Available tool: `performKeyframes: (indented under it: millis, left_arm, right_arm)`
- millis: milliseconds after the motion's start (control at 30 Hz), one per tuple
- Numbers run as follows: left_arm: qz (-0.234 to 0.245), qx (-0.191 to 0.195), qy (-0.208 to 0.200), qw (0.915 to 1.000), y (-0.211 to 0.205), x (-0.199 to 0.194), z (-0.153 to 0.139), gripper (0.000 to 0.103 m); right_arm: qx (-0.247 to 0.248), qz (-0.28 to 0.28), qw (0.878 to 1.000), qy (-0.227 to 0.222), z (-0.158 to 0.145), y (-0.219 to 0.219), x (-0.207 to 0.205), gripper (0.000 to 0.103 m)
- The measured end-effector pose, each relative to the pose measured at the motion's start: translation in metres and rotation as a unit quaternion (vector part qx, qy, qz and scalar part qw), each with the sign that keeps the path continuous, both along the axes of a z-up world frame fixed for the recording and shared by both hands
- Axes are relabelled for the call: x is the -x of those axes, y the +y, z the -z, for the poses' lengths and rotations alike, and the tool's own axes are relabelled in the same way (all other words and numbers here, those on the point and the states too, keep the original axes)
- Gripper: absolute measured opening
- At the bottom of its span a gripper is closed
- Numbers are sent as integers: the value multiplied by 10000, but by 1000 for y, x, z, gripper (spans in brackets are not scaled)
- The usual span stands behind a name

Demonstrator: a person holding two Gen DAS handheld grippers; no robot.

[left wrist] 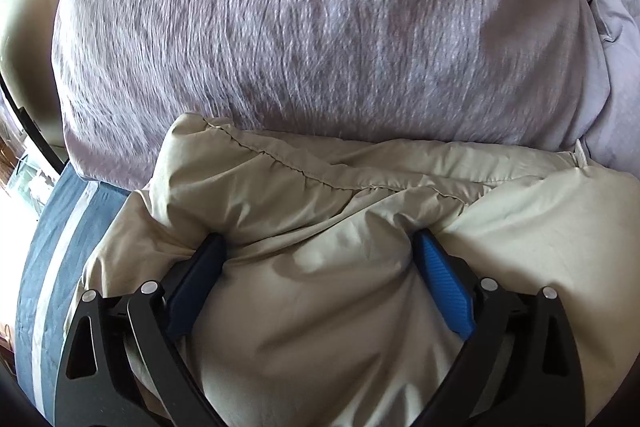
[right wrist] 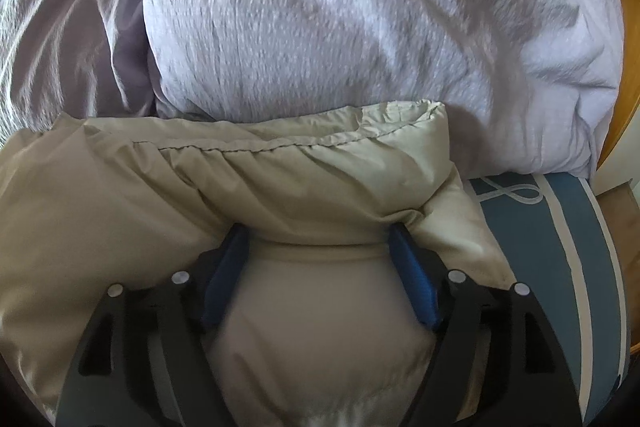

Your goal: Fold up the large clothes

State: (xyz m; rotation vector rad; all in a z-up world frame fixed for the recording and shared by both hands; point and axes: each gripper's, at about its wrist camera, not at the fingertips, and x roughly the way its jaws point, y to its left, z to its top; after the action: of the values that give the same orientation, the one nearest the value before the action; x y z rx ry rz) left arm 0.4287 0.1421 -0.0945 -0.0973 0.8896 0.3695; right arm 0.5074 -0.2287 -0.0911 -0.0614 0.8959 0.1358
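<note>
Straddling a puffed bulge of the beige padded jacket (left wrist: 320,267), the left claw (left wrist: 320,247) has its blue pads spread wide, tips pushed into the soft cloth on either side but not pinching it. The right claw (right wrist: 318,243) stands likewise over the same jacket (right wrist: 280,187), its pads somewhat less far apart and also sunk into the fabric without clamping; neither claw looks to have hold of anything. Both appear to be letting go after laying a fold, or pressing the padding flat so it keeps its shape, since a jacket this puffy tends to spring back.

Just beyond the claws, the jacket's stitched hem seam (left wrist: 280,163) runs across the top of the folded bundle, showing that one layer lies doubled over another. The jacket sits on a bed, on a blue cover with pale stripes (left wrist: 60,247) that shows at the jacket's left edge in the left view and at its right edge (right wrist: 560,227) in the right view. Behind the jacket, touching its far edge, lie lilac textured pillows (right wrist: 360,27), which stop it sliding further back.

No container is in sight.
</note>
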Motion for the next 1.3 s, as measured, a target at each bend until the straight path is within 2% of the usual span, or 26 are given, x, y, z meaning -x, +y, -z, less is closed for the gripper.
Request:
performKeyframes:
  millis: [367,533,733,933,1033,1167,1300]
  left_arm:
    - [-39,60,19,10000,4,-1,20,98]
    - [-108,75,296,9995,6,-2,10,98]
    - [-191,92,177,9996,19,37,-19,98]
    - [-638,154,165,9977,52,80,-31,98]
    - [-910,279,222,9952,70,106,-28,98]
    - [-1176,514,332,9912,89,123,-20,98]
    - [-1302,849,368,9872,99,138,-10,98]
  right_arm:
    - [-67,-5,10000,12,18,2,-2,77]
    - [-227,-2,9989,400,15,-5,-9,78]
    - [-654,165,9958,611,-12,-39,10,84]
    - [-852,479,9931,643,-28,-73,43,85]
    - [-1019,594,9888,913,-20,-89,60,87]
    - [-1045,743,9847,1180,-3,-101,76,87]
    - [-1302,842,9779,1403,6,-114,87,87]
